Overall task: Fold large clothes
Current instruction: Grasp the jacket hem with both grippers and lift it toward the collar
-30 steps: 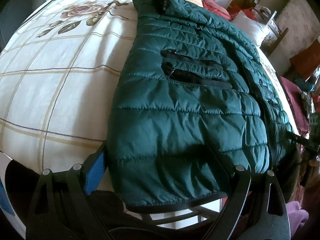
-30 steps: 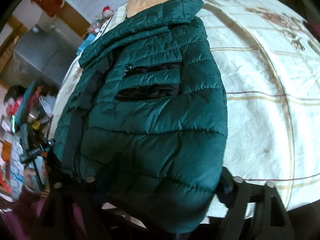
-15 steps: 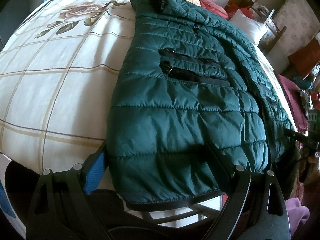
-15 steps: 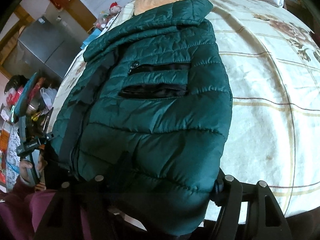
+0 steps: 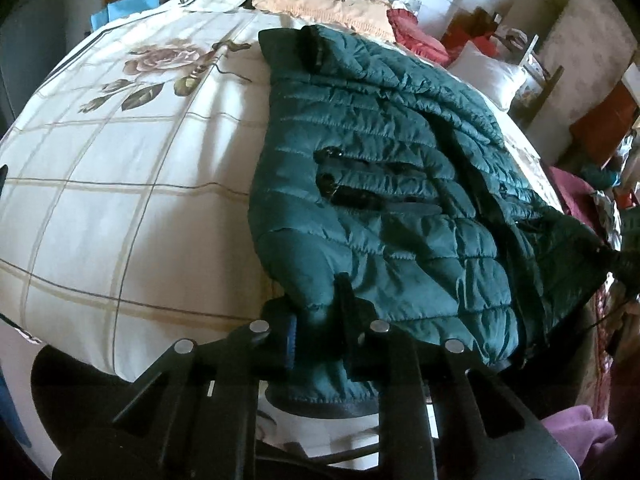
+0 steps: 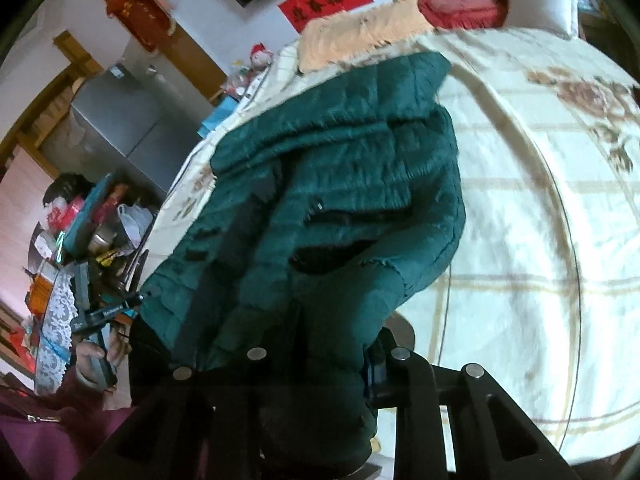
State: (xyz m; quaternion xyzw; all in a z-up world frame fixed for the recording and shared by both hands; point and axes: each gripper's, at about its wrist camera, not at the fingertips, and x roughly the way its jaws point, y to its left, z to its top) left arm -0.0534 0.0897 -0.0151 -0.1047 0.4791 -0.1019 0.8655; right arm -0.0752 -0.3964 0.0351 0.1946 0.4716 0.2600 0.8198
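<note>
A dark green quilted puffer jacket (image 5: pixel 392 184) lies lengthwise on the bed, collar at the far end, two black zip pockets facing up. My left gripper (image 5: pixel 320 332) is shut on the jacket's bottom hem at its left corner. In the right wrist view the same jacket (image 6: pixel 340 184) bunches and lifts at the near end. My right gripper (image 6: pixel 328 360) is shut on the hem at the other bottom corner. The other gripper (image 6: pixel 104 314) shows at the left of that view, held in a hand.
The bed has a cream checked sheet with rose prints (image 5: pixel 120 184). A peach blanket (image 5: pixel 320 4), a red cushion (image 5: pixel 416 36) and a white pillow (image 5: pixel 488 76) lie at the head. A cluttered table (image 6: pixel 68 248) and grey fridge (image 6: pixel 120 128) stand beside the bed.
Both grippers have closed from wide open onto the jacket's bottom hem. They have lifted and drawn it up, so the lower part of the jacket now bunches and wrinkles.
</note>
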